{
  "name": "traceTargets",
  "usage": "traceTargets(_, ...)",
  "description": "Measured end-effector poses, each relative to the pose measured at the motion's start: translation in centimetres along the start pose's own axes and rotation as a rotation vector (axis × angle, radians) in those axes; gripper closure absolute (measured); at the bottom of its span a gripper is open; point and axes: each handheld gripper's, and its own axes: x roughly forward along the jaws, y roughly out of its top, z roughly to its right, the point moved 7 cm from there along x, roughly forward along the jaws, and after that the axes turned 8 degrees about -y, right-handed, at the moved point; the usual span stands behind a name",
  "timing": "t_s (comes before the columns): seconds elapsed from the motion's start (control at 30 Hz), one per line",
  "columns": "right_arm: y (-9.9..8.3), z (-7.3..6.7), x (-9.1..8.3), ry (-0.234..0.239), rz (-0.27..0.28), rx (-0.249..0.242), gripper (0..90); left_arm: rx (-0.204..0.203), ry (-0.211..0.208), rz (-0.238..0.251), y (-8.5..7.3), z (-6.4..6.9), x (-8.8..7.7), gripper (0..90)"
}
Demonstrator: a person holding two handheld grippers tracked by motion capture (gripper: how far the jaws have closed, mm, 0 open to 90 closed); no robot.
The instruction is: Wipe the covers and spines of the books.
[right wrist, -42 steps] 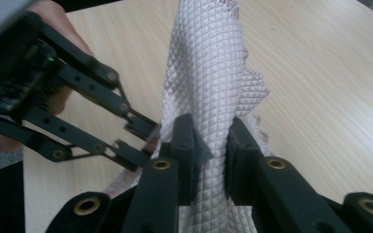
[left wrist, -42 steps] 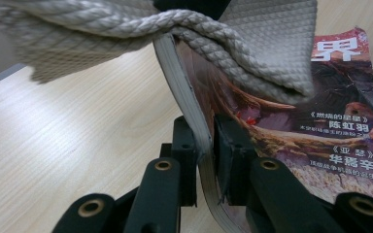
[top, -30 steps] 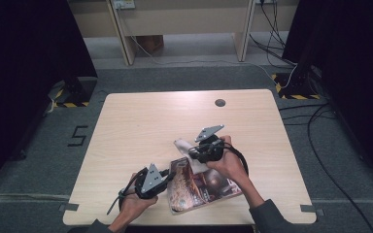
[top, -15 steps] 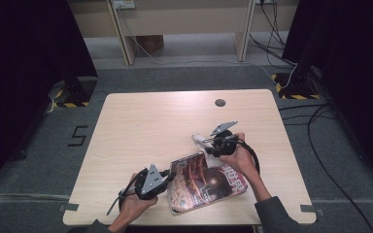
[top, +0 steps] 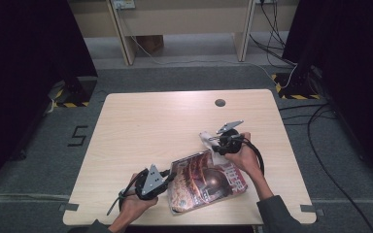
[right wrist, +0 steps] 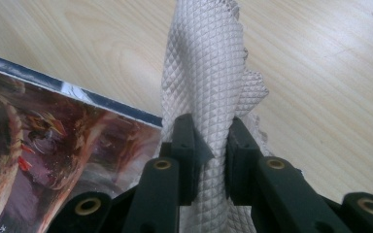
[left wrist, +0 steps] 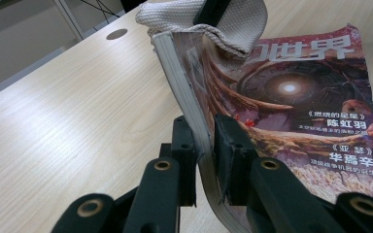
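Note:
A magazine [top: 204, 182] with a dark red, planet-like cover lies near the table's front edge. My left gripper [top: 171, 176] is shut on its left edge; in the left gripper view the pads clamp the magazine [left wrist: 291, 97] by its page stack, midway at my left gripper [left wrist: 205, 155]. My right gripper [top: 212, 141] is shut on a pale quilted cloth [top: 206, 138] at the magazine's far corner. The right gripper view has the cloth [right wrist: 204, 73] pinched upright in my right gripper [right wrist: 209, 155], beside the magazine [right wrist: 53, 145]. The cloth [left wrist: 209, 19] drapes over the magazine's far corner.
The wooden table [top: 165, 121] has a round cable hole [top: 220, 102] near its far edge. Cables [top: 315, 126] lie on the grey floor at the right, and wooden furniture legs [top: 126, 34] stand behind the table.
My right gripper has moved with the cloth to the right and toward the far corner of the magazine. The left gripper has stayed on the magazine's edge.

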Motion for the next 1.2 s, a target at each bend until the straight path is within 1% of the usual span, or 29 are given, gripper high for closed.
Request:
traceTargets(0.03,0.3,-0.3,-0.3,0.007,0.009,-0.015,78.1,0.002,0.000,-0.001,0.0,0.0,-0.1,78.9)
traceTargets(0.1,0.4,-0.5,-0.4,0.013,0.011,-0.018,78.1,0.007,0.003,0.000,0.1,0.0,0.0,78.9)
traceTargets(0.13,0.8,-1.3,-0.6,0.044,0.030,-0.041,78.0,0.011,0.004,-0.002,0.1,0.1,0.0,78.8)
traceTargets(0.17,0.8,-1.3,-0.6,0.044,0.030,-0.041,78.0,0.011,0.004,-0.002,0.1,0.1,0.0,78.8)
traceTargets(0.2,0.9,-1.6,-0.7,0.050,0.033,-0.049,78.0,0.009,0.001,-0.003,0.1,0.1,0.0,78.8)
traceTargets(0.27,1.5,-2.6,-1.1,0.071,0.042,-0.076,78.0,0.010,0.003,-0.001,0.1,0.0,-0.1,78.9)
traceTargets(0.3,1.5,-2.6,-1.1,0.071,0.042,-0.076,78.0,0.012,0.003,0.001,0.1,0.1,-0.1,78.9)
traceTargets(0.37,1.6,-2.7,-1.2,0.060,0.035,-0.091,78.1,0.021,0.008,-0.001,0.2,0.1,0.0,78.8)
traceTargets(0.47,1.4,-2.3,-1.0,0.060,0.025,-0.081,78.2,0.021,0.007,-0.001,0.2,0.1,0.0,78.8)
traceTargets(0.5,1.0,-1.5,-0.7,0.025,0.005,-0.074,78.2,0.023,0.007,-0.001,0.2,0.1,0.0,78.9)
traceTargets(0.53,1.0,-1.5,-0.7,0.025,0.005,-0.074,78.2,0.024,0.004,-0.002,0.2,0.2,-0.1,78.9)
traceTargets(0.57,0.7,-1.0,-0.6,0.012,-0.006,-0.062,78.2,0.029,0.005,-0.005,0.3,0.2,-0.1,78.9)
traceTargets(0.6,0.2,-0.1,-0.2,-0.008,-0.017,-0.039,78.2,0.031,0.006,-0.006,0.3,0.2,-0.1,78.9)
traceTargets(0.67,-0.4,0.7,0.1,-0.045,-0.031,-0.031,78.2,0.032,0.007,-0.001,0.3,0.2,-0.1,78.9)
traceTargets(0.77,-0.9,1.7,0.4,-0.068,-0.046,-0.014,78.2,0.033,0.008,-0.003,0.3,0.2,-0.1,78.9)
traceTargets(0.8,-0.9,1.7,0.4,-0.068,-0.046,-0.014,78.2,0.033,0.008,-0.003,0.3,0.2,-0.1,78.9)
traceTargets(0.9,-1.5,2.6,0.7,-0.093,-0.060,-0.002,78.2,0.037,0.005,-0.003,0.3,0.2,-0.1,78.9)
traceTargets(0.93,-1.5,2.6,0.7,-0.093,-0.060,-0.002,78.2,0.037,0.007,0.000,0.4,0.2,-0.1,78.9)
traceTargets(0.97,-1.7,2.8,0.7,-0.108,-0.067,-0.002,78.2,0.039,0.006,0.001,0.4,0.3,-0.1,78.9)
traceTargets(1.07,-1.5,2.5,0.5,-0.091,-0.059,-0.009,78.2,0.038,0.005,0.002,0.4,0.3,-0.1,78.9)
traceTargets(1.1,-1.4,2.1,0.4,-0.069,-0.051,0.001,78.2,0.037,0.006,0.003,0.4,0.3,-0.1,78.9)
traceTargets(1.13,-1.4,2.1,0.4,-0.069,-0.051,0.001,78.2,0.037,0.006,0.003,0.4,0.3,-0.1,78.9)
traceTargets(1.17,-1.2,1.8,0.3,-0.053,-0.045,-0.002,78.2,0.038,0.006,0.002,0.4,0.3,-0.1,78.9)
traceTargets(1.2,-0.7,1.0,0.0,-0.030,-0.033,-0.030,78.2,0.039,0.007,0.003,0.4,0.3,-0.1,78.8)
